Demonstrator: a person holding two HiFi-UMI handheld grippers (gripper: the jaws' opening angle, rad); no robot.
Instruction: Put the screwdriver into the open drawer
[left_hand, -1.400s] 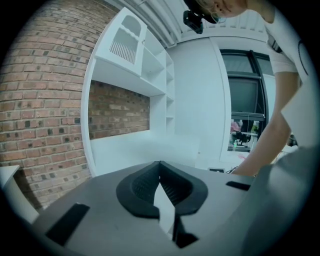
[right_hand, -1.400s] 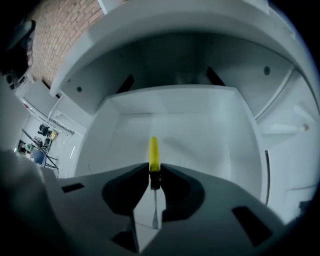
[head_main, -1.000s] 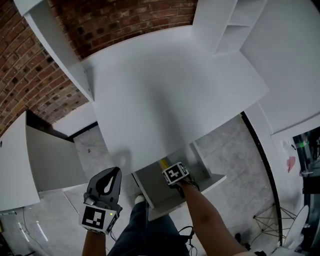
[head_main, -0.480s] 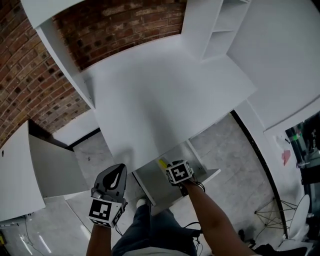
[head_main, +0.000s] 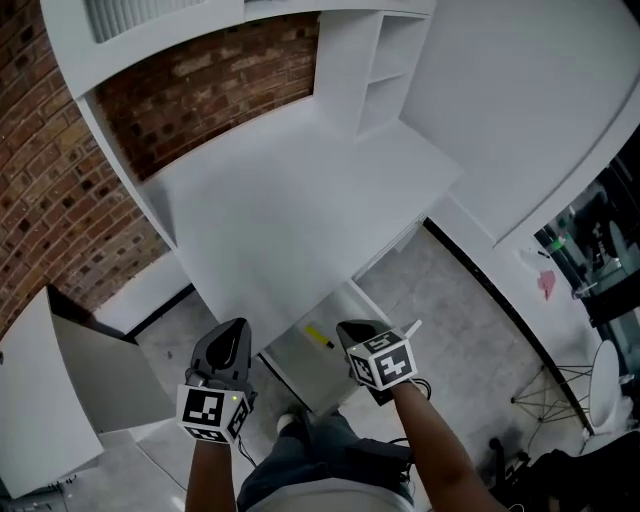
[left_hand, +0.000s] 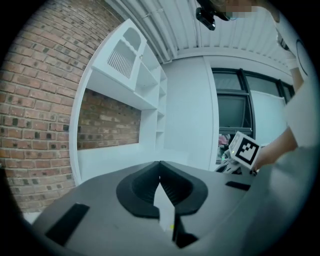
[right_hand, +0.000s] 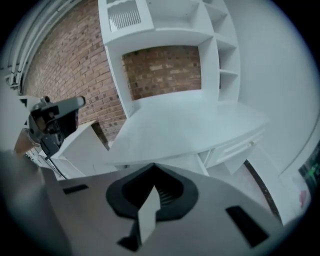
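Note:
The yellow-handled screwdriver (head_main: 318, 336) lies inside the open drawer (head_main: 296, 364), which juts out from under the front edge of the white desk (head_main: 290, 210). My right gripper (head_main: 353, 331) hangs above the drawer's right side, shut and with nothing in it; in the right gripper view its jaws (right_hand: 154, 166) meet over the desk edge. To the left of the drawer my left gripper (head_main: 231, 334) is also shut and empty, its tips (left_hand: 160, 164) touching. From the left gripper view the right gripper's marker cube (left_hand: 245, 149) shows at the right.
A brick wall (head_main: 60, 200) and white shelving (head_main: 370, 70) stand behind the desk. At the lower left a white cabinet panel (head_main: 45, 400) stands open. The person's legs and a shoe (head_main: 292, 424) are below the drawer on the pale floor (head_main: 470, 330).
My right gripper has risen out of the drawer and its jaws have closed, leaving the screwdriver lying in the drawer. The left gripper has risen slightly.

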